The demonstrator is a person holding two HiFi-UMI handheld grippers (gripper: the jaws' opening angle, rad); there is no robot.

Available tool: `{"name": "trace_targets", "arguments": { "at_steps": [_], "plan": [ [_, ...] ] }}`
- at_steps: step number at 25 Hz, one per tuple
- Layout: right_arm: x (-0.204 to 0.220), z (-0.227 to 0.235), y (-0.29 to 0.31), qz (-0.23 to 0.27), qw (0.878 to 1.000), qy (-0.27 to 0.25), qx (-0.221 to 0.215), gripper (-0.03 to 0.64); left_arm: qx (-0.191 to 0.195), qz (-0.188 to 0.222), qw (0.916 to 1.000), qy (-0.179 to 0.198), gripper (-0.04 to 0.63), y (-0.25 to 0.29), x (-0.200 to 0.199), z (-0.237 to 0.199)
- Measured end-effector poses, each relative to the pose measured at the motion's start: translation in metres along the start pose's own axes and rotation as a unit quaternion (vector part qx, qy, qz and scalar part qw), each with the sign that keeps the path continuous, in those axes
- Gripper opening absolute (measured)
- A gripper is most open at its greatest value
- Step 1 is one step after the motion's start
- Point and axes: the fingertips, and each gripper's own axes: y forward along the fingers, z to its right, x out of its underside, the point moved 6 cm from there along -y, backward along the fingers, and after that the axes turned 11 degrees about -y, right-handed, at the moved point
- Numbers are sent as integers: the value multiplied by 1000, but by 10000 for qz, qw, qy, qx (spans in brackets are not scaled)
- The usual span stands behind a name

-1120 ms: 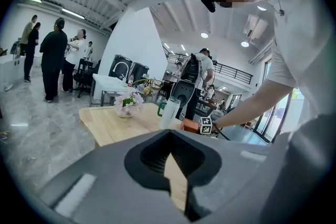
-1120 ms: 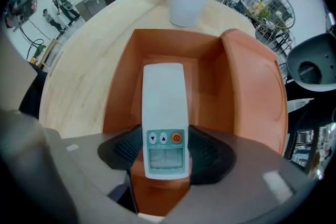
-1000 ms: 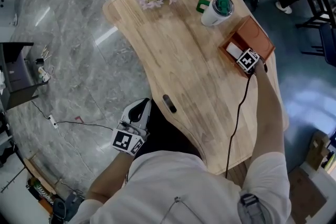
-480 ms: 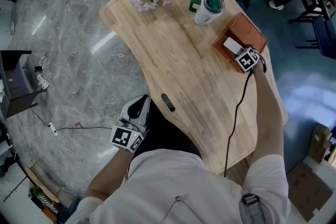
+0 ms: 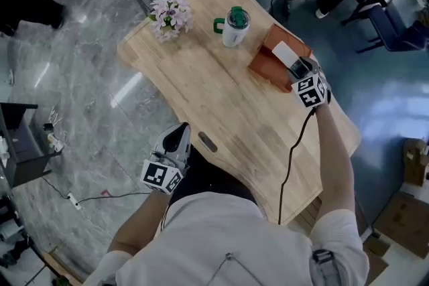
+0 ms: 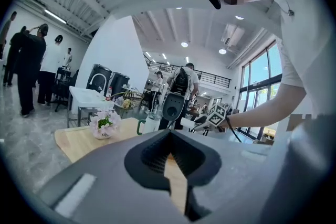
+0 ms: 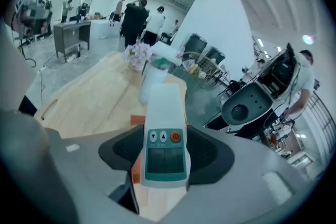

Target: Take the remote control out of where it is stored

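Observation:
A white remote control (image 7: 164,134) with a teal-edged screen and three small buttons sits between the jaws of my right gripper (image 7: 165,153), which is shut on its lower end. In the head view the remote control (image 5: 285,54) sticks out from the right gripper (image 5: 298,66) above the open orange-brown box (image 5: 267,63) at the table's right edge. My left gripper (image 5: 179,137) hangs beside the table's near left edge. In the left gripper view its jaws (image 6: 170,160) stand together with nothing in them.
On the wooden table (image 5: 221,97) stand a white mug with a green lid (image 5: 234,25) and a pot of pale pink flowers (image 5: 169,13). A dark slot (image 5: 207,142) marks the table's near edge. A black cable (image 5: 289,157) trails from the right gripper. Chairs and people stand around.
My right gripper has risen out of the orange-brown box with the remote control in its jaws. The left gripper has lifted a little beside the table edge.

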Motion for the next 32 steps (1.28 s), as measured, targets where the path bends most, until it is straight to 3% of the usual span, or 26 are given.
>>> {"name": "trace_targets", "arguments": {
  "at_steps": [3,7,10,13,15,17,23,32],
  "plan": [
    [-24,16,-71,809,9923,687,636,285,291,124,9994,163,2,14,-20,10],
    [-46,30,-167,2067,9546,1627,1396,285,822,290,9952,436,2,42,-46,29],
    [-53,25,-230,2947,9138,2307,1579,285,1146,383,9911,559,2,57,-60,50],
    [-57,15,-286,3816,8601,2978,1609,285,1538,490,9847,657,2,71,-78,72],
    [-57,9,-318,4222,8279,3317,1623,285,1783,522,9801,695,2,76,-90,88],
    [-53,1,-344,4430,8059,3518,1748,284,2018,500,9753,743,2,79,-99,104],
    [-34,-16,-380,4464,7813,3886,1984,284,2434,462,9649,872,2,84,-114,144],
    [-19,-39,-391,4465,7635,4192,2048,282,2723,488,9565,928,2,89,-118,164]
  ]
}}
